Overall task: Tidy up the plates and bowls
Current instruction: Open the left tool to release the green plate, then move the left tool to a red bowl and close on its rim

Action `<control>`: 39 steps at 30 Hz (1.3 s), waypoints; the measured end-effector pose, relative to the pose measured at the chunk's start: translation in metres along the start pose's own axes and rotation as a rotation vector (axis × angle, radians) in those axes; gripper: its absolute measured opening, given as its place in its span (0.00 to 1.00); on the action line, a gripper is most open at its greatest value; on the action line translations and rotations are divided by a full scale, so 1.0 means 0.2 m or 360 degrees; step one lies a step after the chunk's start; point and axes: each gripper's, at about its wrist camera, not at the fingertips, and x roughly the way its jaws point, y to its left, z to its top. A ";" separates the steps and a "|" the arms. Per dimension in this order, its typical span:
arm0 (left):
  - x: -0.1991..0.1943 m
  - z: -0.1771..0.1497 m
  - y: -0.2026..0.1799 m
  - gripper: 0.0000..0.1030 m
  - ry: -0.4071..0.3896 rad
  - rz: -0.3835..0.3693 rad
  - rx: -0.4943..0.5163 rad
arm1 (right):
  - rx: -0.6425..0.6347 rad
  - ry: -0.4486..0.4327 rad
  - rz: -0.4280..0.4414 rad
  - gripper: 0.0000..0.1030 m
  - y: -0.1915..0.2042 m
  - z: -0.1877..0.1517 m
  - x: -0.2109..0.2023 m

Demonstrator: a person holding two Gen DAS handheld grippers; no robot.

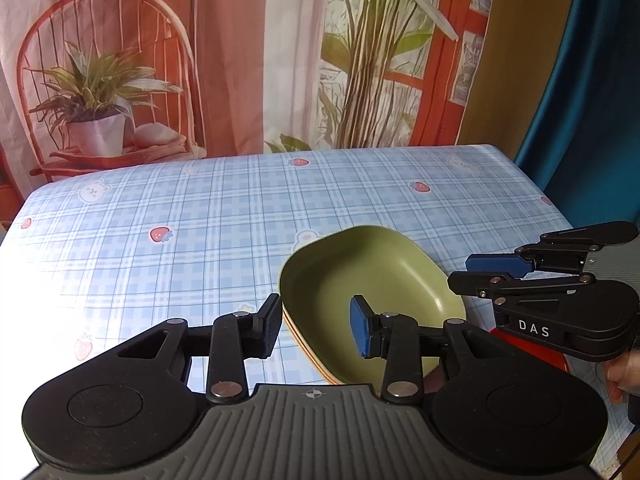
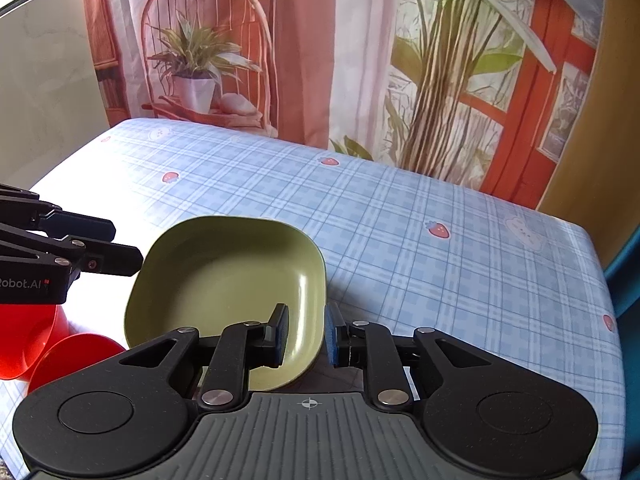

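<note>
A green plate [image 1: 372, 280] is seen topping a small stack on a blue checked tablecloth [image 1: 200, 220]. The left gripper [image 1: 316, 330] is held over the stack's near-left rim, jaws parted and touching nothing. The right gripper [image 1: 474, 270] is seen at the right edge, jaws narrowly apart

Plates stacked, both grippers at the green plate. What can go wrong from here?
1. The left gripper is open, its fingers either side of the green plate rim. Pulling out sideways could drag the plate off the stack beneath.
2. The right gripper sits at the opposite rim, grip unclear. Lifting while still pinching would tip the plate.
3. The red bowls lie near the left gripper and could get bumped.
</note>
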 end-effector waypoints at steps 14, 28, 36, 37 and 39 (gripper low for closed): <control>-0.23 -0.08 0.02 0.38 -0.0113 0.0041 -0.0010 | 0.0023 -0.0095 0.0073 0.17 0.11 -0.07 -0.16; -0.38 -0.27 0.03 0.38 -0.0157 0.0064 -0.0053 | 0.0068 -0.0164 0.0157 0.17 0.24 -0.22 -0.26; -0.42 -0.38 0.02 0.38 -0.0161 0.0071 -0.0122 | 0.0119 -0.0192 0.0185 0.17 0.33 -0.34 -0.28; -0.43 -0.40 0.03 0.38 -0.0163 0.0076 -0.0136 | 0.0115 -0.0195 0.0197 0.17 0.36 -0.35 -0.28; -0.46 -0.42 0.07 0.38 -0.0164 0.0085 -0.0198 | 0.0098 -0.0190 0.0226 0.17 0.39 -0.35 -0.27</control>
